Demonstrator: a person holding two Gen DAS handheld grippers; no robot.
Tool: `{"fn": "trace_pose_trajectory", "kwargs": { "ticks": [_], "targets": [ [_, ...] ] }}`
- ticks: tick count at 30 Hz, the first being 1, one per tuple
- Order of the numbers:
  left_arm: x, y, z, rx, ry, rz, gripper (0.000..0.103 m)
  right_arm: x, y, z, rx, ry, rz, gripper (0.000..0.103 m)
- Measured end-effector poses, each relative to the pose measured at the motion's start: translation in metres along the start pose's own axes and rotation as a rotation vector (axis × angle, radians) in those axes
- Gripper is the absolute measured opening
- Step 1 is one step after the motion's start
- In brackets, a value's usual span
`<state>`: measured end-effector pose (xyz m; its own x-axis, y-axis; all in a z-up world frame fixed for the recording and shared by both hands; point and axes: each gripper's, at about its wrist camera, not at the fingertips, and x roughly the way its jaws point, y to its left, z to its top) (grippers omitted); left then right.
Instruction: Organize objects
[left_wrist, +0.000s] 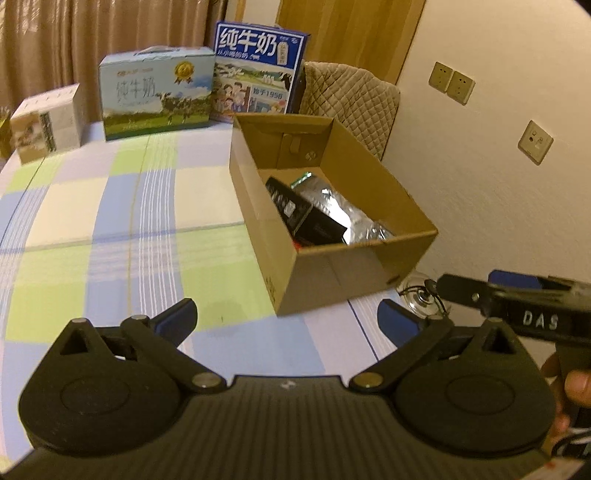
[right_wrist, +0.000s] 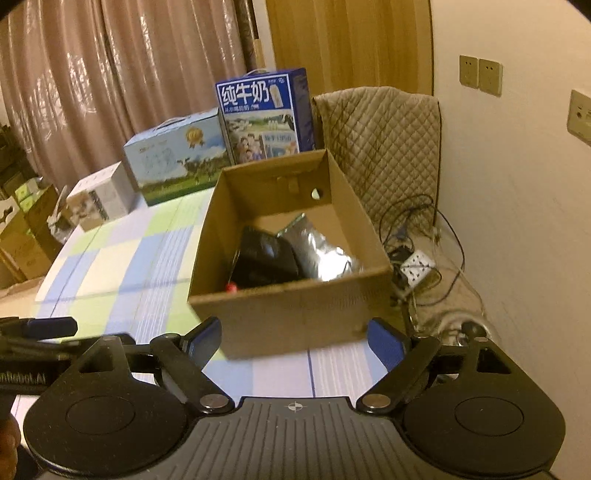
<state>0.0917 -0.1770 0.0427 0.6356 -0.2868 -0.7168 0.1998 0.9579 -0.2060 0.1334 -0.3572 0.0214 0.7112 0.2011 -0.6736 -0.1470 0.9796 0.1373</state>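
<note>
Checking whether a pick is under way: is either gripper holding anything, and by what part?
Nothing is held. The left gripper and right gripper both have jaws open and empty, short of the cardboard box.

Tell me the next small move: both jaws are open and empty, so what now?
Probably swing the left gripper toward the small white box at the table's far left. The cardboard box already holds a black item and a silver pouch, and nothing loose lies nearer.

"纯牛奶" on blue milk carton (left_wrist: 258, 66), "DAS" on right gripper (left_wrist: 539, 319)
</note>
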Motion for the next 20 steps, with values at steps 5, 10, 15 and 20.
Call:
{"fn": "trace_pose_trajectory", "kwargs": {
  "ticks": [5, 10, 15, 20],
  "targets": [
    [-0.012, 0.004, -0.016, -0.037, 0.018, 0.0, 0.102, -0.018, 0.007, -0.019, -0.03, 0.001, -0.014, 0.083],
    [-0.022, 0.007, -0.027, -0.039, 0.008, 0.033, 0.102, -0.022, 0.012, -0.027, -0.042, 0.015, -0.009, 0.083],
    [-0.027, 0.009, -0.032, -0.046, 0.0, 0.049, 0.102, -0.021, 0.017, -0.03, -0.047, 0.022, -0.004, 0.083],
    [-0.031, 0.01, -0.034, -0.044, -0.023, 0.062, 0.102, -0.019, 0.02, -0.029, -0.048, 0.024, -0.002, 0.083]
  ]
}}
